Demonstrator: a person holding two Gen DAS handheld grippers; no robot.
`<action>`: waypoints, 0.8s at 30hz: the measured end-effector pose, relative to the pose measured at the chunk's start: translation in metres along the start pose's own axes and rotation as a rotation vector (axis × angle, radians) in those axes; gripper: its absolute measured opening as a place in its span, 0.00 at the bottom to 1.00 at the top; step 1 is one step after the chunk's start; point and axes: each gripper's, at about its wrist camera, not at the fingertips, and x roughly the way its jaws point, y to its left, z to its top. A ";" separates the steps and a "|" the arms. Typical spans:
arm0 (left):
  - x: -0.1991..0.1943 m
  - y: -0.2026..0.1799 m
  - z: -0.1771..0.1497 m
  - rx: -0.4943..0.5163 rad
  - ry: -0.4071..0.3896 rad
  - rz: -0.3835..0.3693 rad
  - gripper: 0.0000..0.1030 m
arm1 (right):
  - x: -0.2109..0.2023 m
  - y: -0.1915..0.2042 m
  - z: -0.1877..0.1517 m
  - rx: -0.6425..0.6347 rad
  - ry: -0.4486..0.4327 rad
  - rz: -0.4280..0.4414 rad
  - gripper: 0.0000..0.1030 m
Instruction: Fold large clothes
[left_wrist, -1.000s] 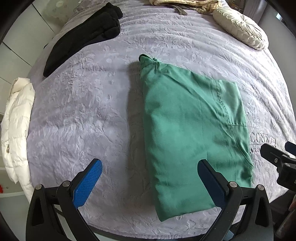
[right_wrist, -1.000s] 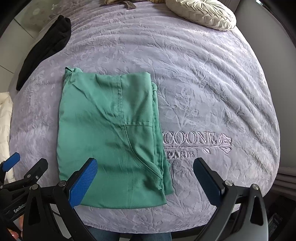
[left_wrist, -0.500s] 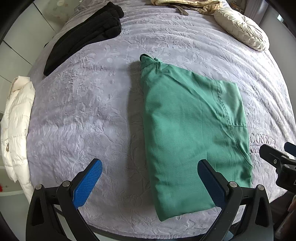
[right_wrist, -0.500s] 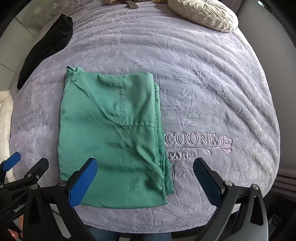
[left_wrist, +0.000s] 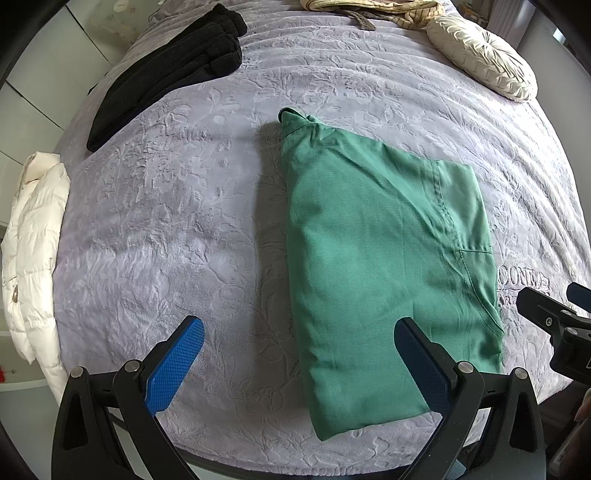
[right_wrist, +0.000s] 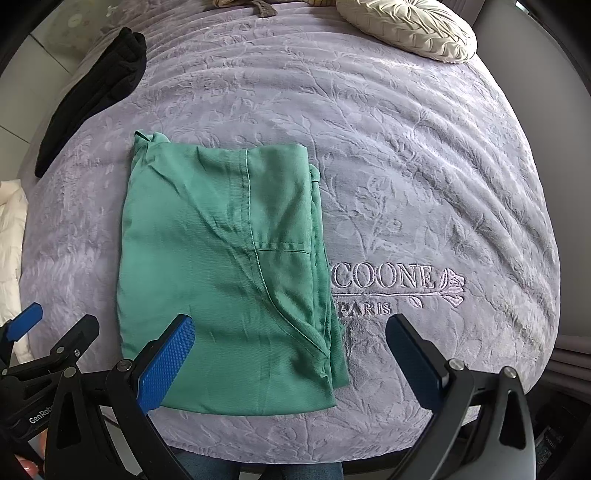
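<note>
Left wrist view: folded green fabric garment (left_wrist: 384, 266) lies flat on the lilac embossed plush bedspread (left_wrist: 177, 206); both the left gripper (left_wrist: 299, 354) and right gripper (right_wrist: 291, 350) hover spread wide, empty.

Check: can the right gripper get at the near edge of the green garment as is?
Probably yes. The right gripper is open and holds nothing, and the green garment lies flat on the bedspread with its near edge uncovered just ahead of the fingers.

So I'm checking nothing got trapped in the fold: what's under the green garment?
The green garment lies folded flat on the lilac bedspread, covering the start of its embroidered lettering. Extra green layers show along its right edge. Anything between or beneath the layers is hidden.
</note>
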 end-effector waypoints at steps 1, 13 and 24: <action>0.000 0.000 0.000 -0.001 0.000 -0.001 1.00 | 0.000 0.000 0.000 -0.001 0.000 -0.001 1.00; 0.000 0.000 0.000 -0.003 0.001 0.000 1.00 | 0.001 0.001 0.000 -0.001 0.002 -0.001 1.00; 0.002 0.002 -0.001 -0.017 -0.001 0.014 1.00 | 0.003 0.002 -0.002 -0.002 0.007 0.003 1.00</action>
